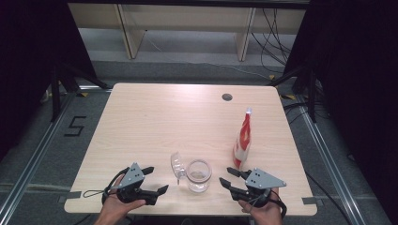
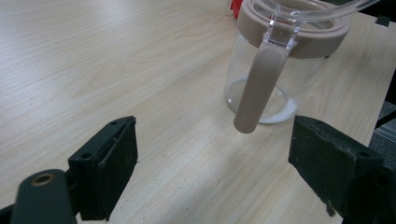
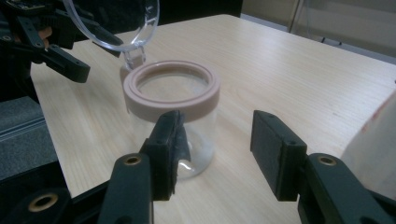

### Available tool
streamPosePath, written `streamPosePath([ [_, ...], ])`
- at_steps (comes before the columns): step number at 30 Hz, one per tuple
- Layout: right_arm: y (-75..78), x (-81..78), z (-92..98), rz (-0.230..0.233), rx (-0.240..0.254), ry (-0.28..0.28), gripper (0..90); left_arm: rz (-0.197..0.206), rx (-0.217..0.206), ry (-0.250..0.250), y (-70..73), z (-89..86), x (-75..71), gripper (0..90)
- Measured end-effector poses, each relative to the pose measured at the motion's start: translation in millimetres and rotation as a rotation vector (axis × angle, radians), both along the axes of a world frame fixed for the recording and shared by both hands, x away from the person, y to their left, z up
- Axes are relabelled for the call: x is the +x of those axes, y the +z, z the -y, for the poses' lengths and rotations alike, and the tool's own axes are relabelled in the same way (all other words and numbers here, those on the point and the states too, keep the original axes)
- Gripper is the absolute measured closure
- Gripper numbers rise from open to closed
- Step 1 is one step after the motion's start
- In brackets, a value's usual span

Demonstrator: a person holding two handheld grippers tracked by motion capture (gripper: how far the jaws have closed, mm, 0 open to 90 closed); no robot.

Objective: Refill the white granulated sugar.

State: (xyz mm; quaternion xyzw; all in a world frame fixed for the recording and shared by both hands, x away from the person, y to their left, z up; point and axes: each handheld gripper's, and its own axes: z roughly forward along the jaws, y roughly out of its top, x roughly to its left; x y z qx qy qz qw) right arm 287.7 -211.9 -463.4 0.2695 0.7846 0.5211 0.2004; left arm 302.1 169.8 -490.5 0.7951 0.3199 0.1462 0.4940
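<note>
Both grippers (image 1: 149,180) (image 1: 226,177) stand open beside the jar (image 1: 198,175), touching nothing.

Light wood-grain desk (image 1: 155,122) with rounded corners, dark round cable hole (image 1: 227,97) near the far edge. Red-and-white pouch (image 1: 242,139) stood upright on the right side, top pinched and catching the light. Grey floor all around, a black "5" marking (image 1: 75,126) taped off to the left, metal rails (image 1: 33,157) running along both sides. Beige shelving unit (image 1: 187,26) at the back, loose black cables (image 1: 274,35) hanging by its right end. Black curtains (image 1: 28,56) on either side, stand legs poking out underneath.
</note>
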Motion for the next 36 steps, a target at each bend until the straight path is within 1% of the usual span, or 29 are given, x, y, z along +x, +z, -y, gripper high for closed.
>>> streamPosePath([
  [2, -2.3, -0.7, 2.6, -0.001, 0.0, -0.006, 53.5, -0.007, 0.011, -0.001, -0.9, -0.1, 0.9, 15.2],
  [3, -3.6, -1.9, 3.8, -0.015, 0.005, -0.019, 53.1, -0.008, 0.035, 0.0, -0.7, -1.1, 0.9, 15.3],
  [4, -4.1, -2.7, 5.9, -0.036, -0.001, -0.033, 52.9, -0.023, -0.001, 0.013, -1.4, 1.3, -0.8, 15.3],
  [7, -5.4, -3.7, 11.3, -0.046, 0.012, -0.048, 51.9, -0.019, -0.006, 0.009, -0.1, 2.5, -2.0, 15.3],
  [8, -5.9, -5.8, 12.5, -0.064, 0.037, -0.07, 51.6, -0.015, 0.005, 0.006, 0.8, 2.2, -2.5, 15.4],
  [9, -6.0, -5.5, 14.9, -0.06, 0.043, -0.069, 51.0, -0.017, -0.006, 0.009, 0.4, 3.2, -3.1, 15.4],
  [10, -5.9, -4.9, 17.9, -0.037, 0.029, -0.079, 50.4, -0.017, -0.008, 0.007, -0.2, 3.5, -3.0, 15.5],
  [11, -6.2, -5.3, 19.6, -0.041, 0.029, -0.08, 50.0, -0.002, 0.003, -0.007, -0.2, 3.0, -1.7, 15.5],
  [12, -6.5, -6.4, 21.0, -0.058, 0.034, -0.085, 49.6, -0.004, 0.002, -0.007, -0.5, 3.3, -1.6, 15.6],
  [13, -6.5, -7.8, 23.0, -0.059, 0.032, -0.103, 49.0, -0.005, -0.006, -0.007, -1.1, 4.3, -1.5, 15.5],
  [14, -7.0, -8.1, 24.8, -0.058, 0.036, -0.113, 48.2, -0.006, 0.001, -0.011, -1.1, 4.4, -1.5, 15.5],
  [15, -6.3, -10.0, 27.4, -0.064, 0.018, -0.148, 47.3, -0.003, 0.012, -0.011, -0.8, 4.4, -2.0, 15.6],
  [16, -7.0, -9.7, 28.8, -0.058, 0.017, -0.164, 46.0, -0.02, 0.003, 0.001, -1.4, 5.4, -3.7, 15.6],
  [17, -7.0, -9.6, 31.0, -0.062, 0.013, -0.19, 44.2, -0.019, 0.004, -0.003, -1.6, 5.4, -4.0, 15.5],
  [18, -7.9, -8.7, 32.0, -0.068, 0.024, -0.2, 44.0, -0.017, 0.008, -0.008, -1.9, 4.9, -3.6, 15.6],
  [21, -8.9, -5.2, 36.9, -0.065, 0.01, -0.222, 41.8, -0.015, 0.007, 0.002, -1.7, 4.7, -4.0, 15.6],
  [22, -10.2, -3.2, 37.4, -0.056, 0.011, -0.243, 40.3, -0.018, 0.004, 0.009, -2.1, 5.0, -4.1, 15.6],
  [24, -10.3, -0.7, 39.6, -0.054, 0.006, -0.258, 40.1, 0.002, 0.023, -0.009, -2.5, 3.4, -2.1, 15.6],
  [25, -10.0, 0.9, 41.4, -0.037, -0.01, -0.271, 40.1, 0.0, 0.022, -0.006, -2.8, 3.3, -2.3, 15.6],
  [26, -10.4, 2.7, 41.3, -0.041, 0.004, -0.277, 39.7, -0.007, 0.016, 0.002, -3.3, 3.5, -2.7, 15.6],
  [27, -9.7, 4.0, 41.3, -0.033, -0.002, -0.29, 39.1, -0.018, 0.002, 0.015, -3.9, 4.3, -3.4, 15.6],
  [28, -9.7, 5.0, 40.4, -0.043, 0.005, -0.312, 38.8, -0.007, 0.02, 0.004, -3.5, 2.8, -2.3, 15.6],
  [29, -9.8, 8.8, 41.3, -0.029, -0.004, -0.306, 37.8, -0.019, 0.003, 0.017, -4.2, 3.7, -2.7, 15.6],
  [30, -9.4, 8.7, 39.4, -0.056, 0.003, -0.331, 36.9, -0.014, 0.005, 0.016, -4.1, 3.4, -2.4, 15.6],
  [31, -10.3, 14.3, 40.0, -0.028, -0.002, -0.314, 36.5, -0.016, 0.002, 0.018, -4.4, 3.5, -2.4, 15.6],
  [32, -10.7, 16.0, 39.4, -0.026, -0.003, -0.335, 36.3, -0.019, 0.004, 0.018, -4.4, 3.4, -2.5, 15.6],
  [34, -12.5, 21.9, 37.3, -0.023, -0.004, -0.344, 35.6, -0.017, 0.012, 0.014, -4.8, 3.2, -2.3, 15.6],
  [35, -12.9, 26.3, 37.8, 0.011, -0.024, -0.335, 35.7, -0.021, 0.012, 0.015, -5.0, 3.4, -2.6, 15.6],
  [36, -13.2, 28.2, 35.5, -0.025, -0.003, -0.339, 35.7, -0.029, 0.001, 0.02, -5.5, 4.4, -3.1, 15.6],
])
